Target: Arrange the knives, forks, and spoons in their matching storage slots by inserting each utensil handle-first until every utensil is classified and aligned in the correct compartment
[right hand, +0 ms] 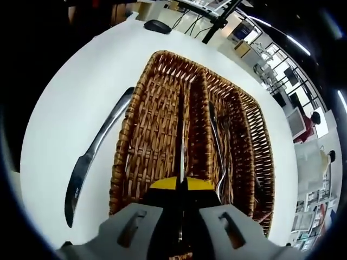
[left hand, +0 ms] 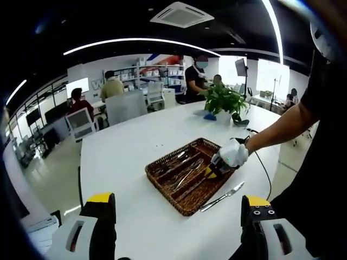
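A brown wicker tray (left hand: 162, 165) with three long slots lies on the white table (left hand: 124, 151). My right gripper (right hand: 181, 188) is shut on a thin knife (right hand: 181, 135), seen edge-on, that points along the tray's (right hand: 122, 162) left slot. In the left gripper view the right gripper (left hand: 217, 169) hangs over the tray's near right end, held by a gloved hand. Forks and spoons (right hand: 219, 146) lie in the other two slots. A second knife (right hand: 95, 157) lies on the table beside the tray, and it reappears (left hand: 222, 196) at the tray's near side. My left gripper (left hand: 176, 216) is open, short of the tray.
A potted plant (left hand: 225, 100) stands at the table's far end, with a black cable (left hand: 261, 162) trailing along the right edge. A dark mouse-like object (right hand: 157, 25) lies beyond the tray. Several people and chairs (left hand: 81, 122) are behind the table.
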`<state>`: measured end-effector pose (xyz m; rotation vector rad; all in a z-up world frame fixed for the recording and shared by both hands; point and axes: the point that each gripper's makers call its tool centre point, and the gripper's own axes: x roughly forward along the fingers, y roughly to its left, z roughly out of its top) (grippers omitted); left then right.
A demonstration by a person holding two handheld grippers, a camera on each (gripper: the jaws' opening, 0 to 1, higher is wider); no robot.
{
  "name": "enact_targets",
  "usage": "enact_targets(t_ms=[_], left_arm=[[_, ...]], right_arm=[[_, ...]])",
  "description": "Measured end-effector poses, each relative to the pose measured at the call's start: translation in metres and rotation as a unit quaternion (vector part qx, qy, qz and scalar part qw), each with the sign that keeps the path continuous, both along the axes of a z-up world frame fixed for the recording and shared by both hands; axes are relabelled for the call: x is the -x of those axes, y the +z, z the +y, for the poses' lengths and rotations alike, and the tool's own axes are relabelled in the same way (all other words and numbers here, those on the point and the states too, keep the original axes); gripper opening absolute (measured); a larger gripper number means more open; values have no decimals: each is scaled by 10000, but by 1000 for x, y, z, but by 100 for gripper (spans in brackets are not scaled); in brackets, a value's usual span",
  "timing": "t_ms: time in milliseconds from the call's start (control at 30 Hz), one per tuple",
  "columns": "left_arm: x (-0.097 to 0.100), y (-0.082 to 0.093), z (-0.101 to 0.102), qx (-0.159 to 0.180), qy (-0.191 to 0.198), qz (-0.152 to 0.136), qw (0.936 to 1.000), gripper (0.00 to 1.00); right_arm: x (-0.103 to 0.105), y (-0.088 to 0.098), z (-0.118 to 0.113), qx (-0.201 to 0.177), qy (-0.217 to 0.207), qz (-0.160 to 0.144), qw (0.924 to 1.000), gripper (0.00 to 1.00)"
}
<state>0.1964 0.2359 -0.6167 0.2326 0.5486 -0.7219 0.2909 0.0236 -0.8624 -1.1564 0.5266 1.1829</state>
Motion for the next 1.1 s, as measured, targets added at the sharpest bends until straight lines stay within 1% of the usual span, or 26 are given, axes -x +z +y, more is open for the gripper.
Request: enact_targets(t_ms=[67, 133, 167, 267, 367, 433, 467, 500, 533, 567, 700, 767, 800, 833, 867, 900, 933, 967, 1000, 1067, 1100], left_arm=[[0, 0, 0, 1, -1, 0, 10000, 100], [-1, 0, 0, -4, -1, -4, 10000, 100], [-1, 0, 0, -8, -1, -5, 10000, 100], [-2, 0, -1, -22, -9, -3, 10000, 100], [-3, 1, -4, 5, -27, -24, 10000, 100], [-4, 2, -6, 5, -43, -38, 10000, 100], [-4, 2, -6, 4, -48, -39, 10000, 100], [-5, 2, -7, 5, -52, -49, 10000, 100], [-5, 2, -7, 11, -53, -49, 10000, 100], [-5, 2, -8, 17, -59, -53, 10000, 100], [-5, 2, -12, 13, -85, -70, 9999, 100], [-5, 2, -13, 27, -96, -85, 9999, 100], [-5, 3, -14, 21, -101, -92, 9999, 100], [-5, 3, -14, 16, -106, -98, 9999, 100], [-5, 3, -15, 16, -111, -105, 9999, 100], [-5, 3, -16, 20, -112, -119, 9999, 100], [-5, 3, -16, 21, -114, -122, 9999, 100], [-6, 4, -17, 13, -118, -155, 9998, 100], [-7, 5, -17, 1, -118, -213, 9997, 100], [-8, 8, -20, 60, -112, -269, 9996, 100], [-9, 10, -22, 119, -111, -287, 9995, 100]], right_arm=[[-1, -1, -1, 28, 17, -77, 10000, 0], [0, -2, -1, -28, -128, 66, 9999, 1], [-1, -1, -1, -19, -137, 95, 9999, 1], [0, -1, -1, 45, -35, 71, 10000, 1], [1, -2, -1, 2, -37, 116, 9999, 2], [2, 1, 0, -83, -96, 175, 9998, 5], [2, 3, 1, -157, -202, 241, 9994, 7], [7, 3, 1, -261, -356, 471, 9979, 10], [8, 4, 3, -341, -395, 530, 9972, 12], [7, 7, 1, -343, -382, 464, 9976, 13], [11, 14, 2, -616, -545, 620, 9947, 21], [12, 22, 5, -845, -687, 709, 9915, 23], [11, 33, 9, -1094, -759, 689, 9887, 23], [8, 43, 13, -1301, -773, 600, 9867, 26], [7, 50, 14, -1434, -893, 630, 9836, 32], [2, 59, 16, -1557, -919, 556, 9819, 40], [-4, 71, 19, -1791, -1030, 511, 9771, 50], [-6, 78, 20, -1919, -1114, 525, 9736, 55], [-10, 87, 18, -2031, -1226, 527, 9700, 58], [-13, 100, 16, -2174, -1329, 489, 9658, 59], [-15, 111, 15, -2319, -1397, 472, 9615, 62]])
